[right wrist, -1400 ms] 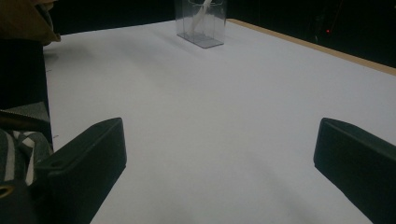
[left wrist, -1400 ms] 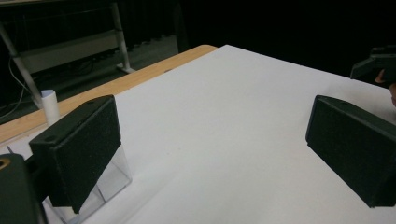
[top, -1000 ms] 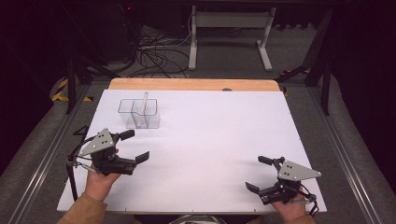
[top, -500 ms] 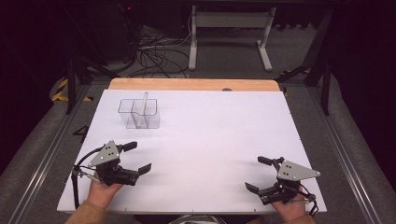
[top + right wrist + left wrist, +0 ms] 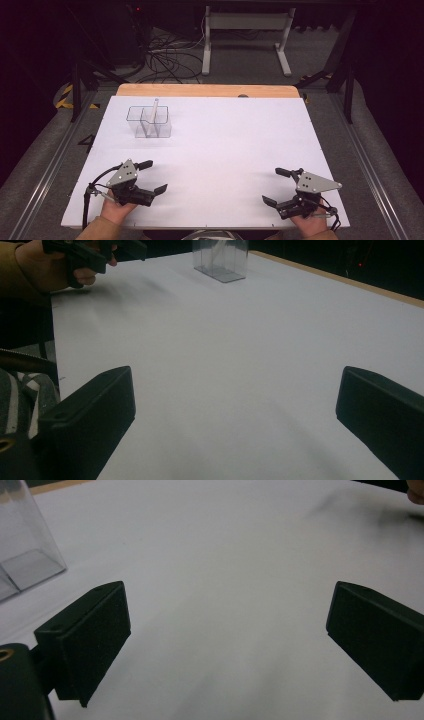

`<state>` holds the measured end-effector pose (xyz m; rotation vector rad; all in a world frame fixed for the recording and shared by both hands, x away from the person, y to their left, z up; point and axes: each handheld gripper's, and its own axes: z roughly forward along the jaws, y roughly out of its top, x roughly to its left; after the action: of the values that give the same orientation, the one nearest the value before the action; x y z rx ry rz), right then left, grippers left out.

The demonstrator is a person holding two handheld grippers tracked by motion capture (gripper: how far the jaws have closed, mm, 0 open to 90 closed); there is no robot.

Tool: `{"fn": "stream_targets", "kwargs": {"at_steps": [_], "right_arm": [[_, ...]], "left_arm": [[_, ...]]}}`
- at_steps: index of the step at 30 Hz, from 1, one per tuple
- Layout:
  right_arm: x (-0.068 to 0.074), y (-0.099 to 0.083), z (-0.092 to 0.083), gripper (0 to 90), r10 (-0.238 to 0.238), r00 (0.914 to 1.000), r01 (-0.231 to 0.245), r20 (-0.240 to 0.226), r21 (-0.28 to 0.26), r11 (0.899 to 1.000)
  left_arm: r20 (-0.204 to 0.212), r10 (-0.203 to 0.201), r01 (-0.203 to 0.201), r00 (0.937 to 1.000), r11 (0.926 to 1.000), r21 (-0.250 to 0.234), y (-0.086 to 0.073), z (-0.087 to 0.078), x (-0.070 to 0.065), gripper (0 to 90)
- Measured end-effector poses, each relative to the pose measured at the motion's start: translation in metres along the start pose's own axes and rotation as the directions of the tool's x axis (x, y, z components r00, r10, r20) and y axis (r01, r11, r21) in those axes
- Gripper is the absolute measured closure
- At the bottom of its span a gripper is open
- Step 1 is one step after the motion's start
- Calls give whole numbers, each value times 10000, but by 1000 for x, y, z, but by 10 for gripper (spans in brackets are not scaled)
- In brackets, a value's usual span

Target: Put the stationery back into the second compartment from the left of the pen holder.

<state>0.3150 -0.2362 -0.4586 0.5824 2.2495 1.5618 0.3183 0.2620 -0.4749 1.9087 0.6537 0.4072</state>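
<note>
A clear plastic box (image 5: 149, 121) with two compartments stands on the white table (image 5: 225, 145) at the far left, a thin white stick (image 5: 151, 116) leaning up out of it. My left gripper (image 5: 152, 176) rests near the front left edge, jaws wide apart, nothing between them. The same box (image 5: 22, 550) sits at the left edge of the left gripper view. My right gripper (image 5: 275, 186) lies near the front right corner, open and empty. In the right gripper view the box (image 5: 220, 259) stands far off, with the other hand (image 5: 55, 265) at top left.
A wooden strip (image 5: 207, 90) runs along the table's far edge. Beyond it are cables (image 5: 165, 57) on the floor and a white stand (image 5: 245, 30). Metal rails (image 5: 45, 170) flank the table on both sides.
The left gripper has drawn back toward the front edge of the table and turned a little, staying open. The right gripper has held still.
</note>
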Motion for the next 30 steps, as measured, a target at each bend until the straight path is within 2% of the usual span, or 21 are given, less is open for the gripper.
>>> {"fn": "stream_targets", "kwargs": {"at_steps": [3, 5, 9, 11, 15, 20, 30], "right_arm": [[-1, 0, 1, 30, 16, 10000, -16, -13, 44, 10000], [-1, -1, 1, 30, 35, 10000, -35, -25, 75, 10000], [-1, -1, 1, 29, -31, 10000, 31, -25, 57, 10000], [-1, -1, 0, 30, -32, 10000, 32, -17, 74, 10000], [-2, -1, 1, 30, -15, 10000, 15, -11, 108, 9999], [-1, 0, 4, 30, -71, 9999, 73, -86, 194, 9998], [-1, -1, 3, 29, -59, 10000, 60, -59, 186, 9998]], "left_arm": [[144, -126, 126, 9998, 9999, 49, -2, 1, -4, 41], [223, -386, 384, 9990, 9992, 94, -4, 0, -5, 41], [74, -513, 513, 9987, 9987, -56, -5, 0, -2, 38], [-20, -628, 627, 9980, 9976, -278, -4, -1, 1, 38], [-189, -532, 521, 9984, 9972, -527, -3, -5, 2, 38], [-125, -581, 571, 9982, 9960, -691, -3, -7, 1, 37], [-187, -556, 539, 9983, 9953, -800, -2, -10, 0, 37]]}}
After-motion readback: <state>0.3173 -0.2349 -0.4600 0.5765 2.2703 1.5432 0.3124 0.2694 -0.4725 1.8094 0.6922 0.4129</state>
